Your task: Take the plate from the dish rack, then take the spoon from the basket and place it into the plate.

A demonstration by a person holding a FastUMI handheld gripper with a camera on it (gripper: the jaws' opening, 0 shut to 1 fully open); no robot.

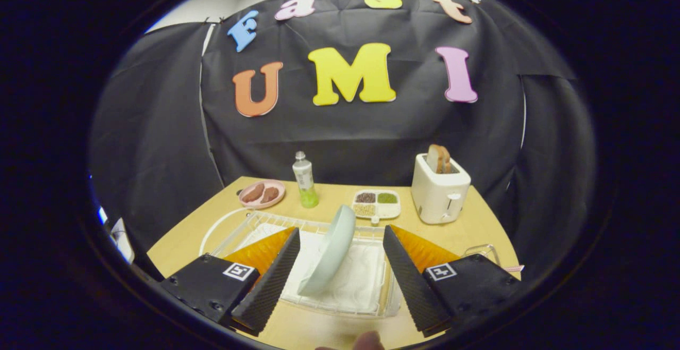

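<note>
plate upright in rack, between spread jaws

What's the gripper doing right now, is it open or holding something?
Gripper: open, holding nothing; the pale green round plate stands on edge between its fingers in the clear wire dish rack, untouched.

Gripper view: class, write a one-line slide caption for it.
Open hand-held gripper straddles a pale plate standing on edge in the dish rack, toaster beyond.

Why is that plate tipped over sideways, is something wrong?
Nothing looks wrong. The plate stands on edge, leaning, in the dish rack, between the open gripper fingers. That's how racks hold plates. Nothing looks spilled or broken on the table.
</note>
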